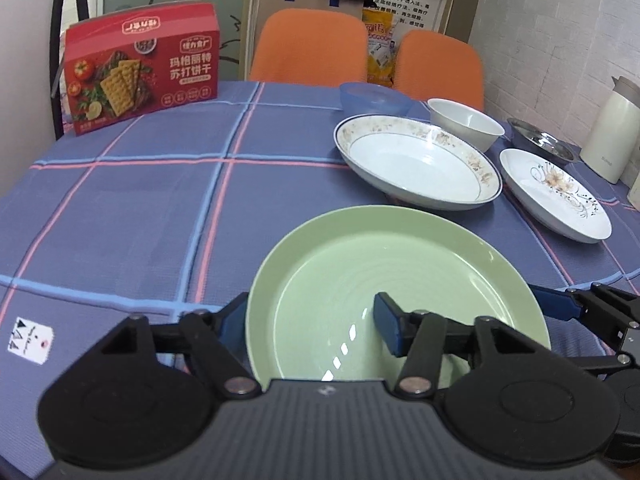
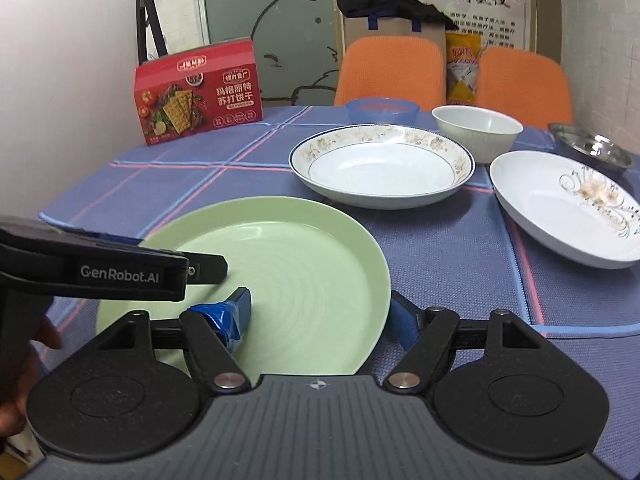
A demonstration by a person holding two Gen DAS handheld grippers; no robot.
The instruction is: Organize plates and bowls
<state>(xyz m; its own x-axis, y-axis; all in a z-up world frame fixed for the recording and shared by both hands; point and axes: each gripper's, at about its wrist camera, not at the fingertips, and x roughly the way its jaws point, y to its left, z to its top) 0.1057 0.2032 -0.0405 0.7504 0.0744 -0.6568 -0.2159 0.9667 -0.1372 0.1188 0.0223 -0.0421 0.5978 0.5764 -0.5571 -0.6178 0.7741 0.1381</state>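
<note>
Left tool (image 1: 308, 320): jaws spread wide, straddling the left rim of the green plate (image 1: 400, 280). 1 finger is seen outside the rim, the other over the plate's inner face. No clamping is visible; whether the pads touch the plate cannot be told.

Right tool (image 2: 320, 316): also spread wide, straddling the plate's right rim. The left finger, wrapped in blue tape, is over the plate's inner face; the right finger sits outside the edge. Contact cannot be confirmed here either. The left tool's black arm is seen crossing in from the left of the right wrist view, over the plate's near-left part.

The green plate is located on the near part of the surface (image 1: 140, 200), which is covered by a blue checked cloth with pink and light-blue lines.

Beyond it, a gold-patterned white deep plate (image 2: 380, 168) is seen. To its right a white plate with a floral print (image 2: 560, 208) is placed, well apart from the green plate. Behind these, a white bowl (image 2: 476, 128), a blue translucent bowl (image 2: 380, 110) and a steel bowl (image 2: 592, 148) are lined along the far edge.

A red cracker box (image 1: 144, 68) stands upright at far left. A white jug (image 1: 612, 136) is at far right. 2 orange chairs (image 2: 392, 72) are set behind the surface. A playing card (image 1: 30, 340) lies flat at near left.
</note>
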